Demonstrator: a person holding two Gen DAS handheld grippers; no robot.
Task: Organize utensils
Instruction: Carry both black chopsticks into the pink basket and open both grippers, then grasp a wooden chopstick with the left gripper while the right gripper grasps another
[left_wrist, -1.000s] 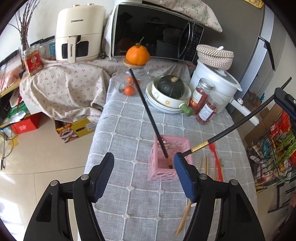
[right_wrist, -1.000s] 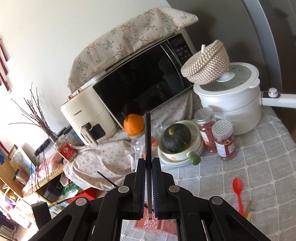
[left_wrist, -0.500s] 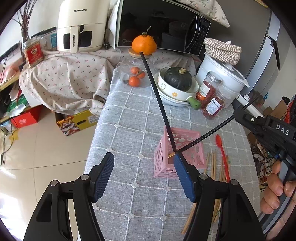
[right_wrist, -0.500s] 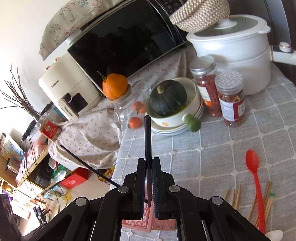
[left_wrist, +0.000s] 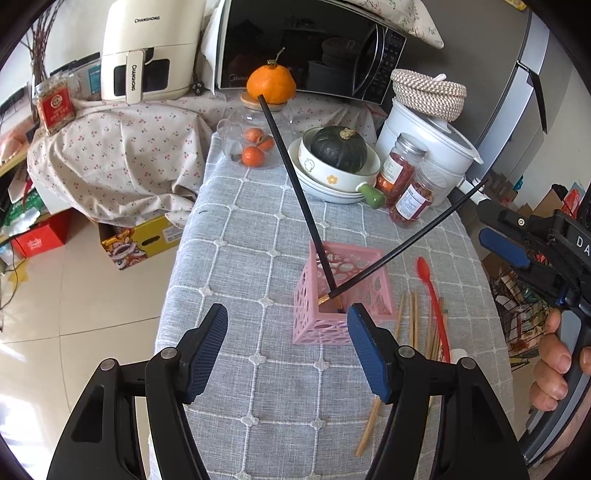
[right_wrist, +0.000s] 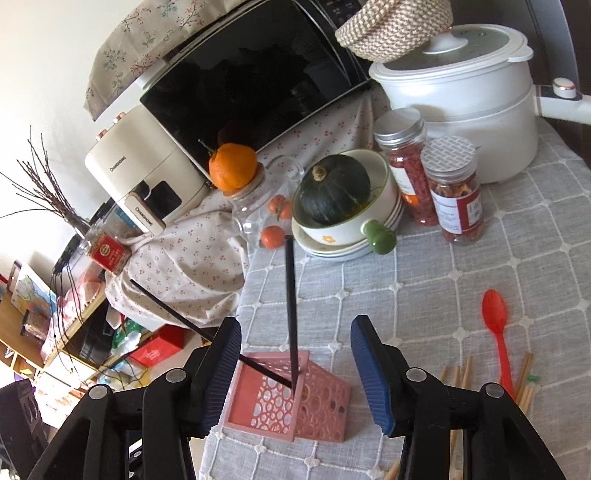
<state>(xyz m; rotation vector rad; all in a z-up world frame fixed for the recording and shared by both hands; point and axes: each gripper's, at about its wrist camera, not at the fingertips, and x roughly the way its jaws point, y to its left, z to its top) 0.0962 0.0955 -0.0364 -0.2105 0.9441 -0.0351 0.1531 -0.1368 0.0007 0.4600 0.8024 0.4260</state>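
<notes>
A pink perforated basket (left_wrist: 343, 291) (right_wrist: 291, 402) stands on the grey checked tablecloth. Two black chopsticks lean in it: one (left_wrist: 295, 184) (right_wrist: 173, 314) toward the back left, the other (left_wrist: 410, 243) (right_wrist: 291, 314) toward the right. My left gripper (left_wrist: 286, 347) is open and empty just in front of the basket. My right gripper (right_wrist: 295, 373) is open around the second chopstick without touching it; it also shows at the right edge of the left wrist view (left_wrist: 506, 251). Several wooden chopsticks (left_wrist: 410, 325) (right_wrist: 458, 376) and a red spoon (left_wrist: 432, 295) (right_wrist: 496, 332) lie right of the basket.
Behind the basket stand a bowl with a dark squash (left_wrist: 338, 153), two jars (left_wrist: 406, 184), a glass jar with oranges (left_wrist: 255, 147) and a white cooker (left_wrist: 428, 140). A microwave (left_wrist: 306, 48) and air fryer (left_wrist: 144, 48) are at the back. The table's left edge drops to the floor.
My right gripper has opened and let go of the black chopstick, which now leans in the basket. Both views have moved closer to the basket.
</notes>
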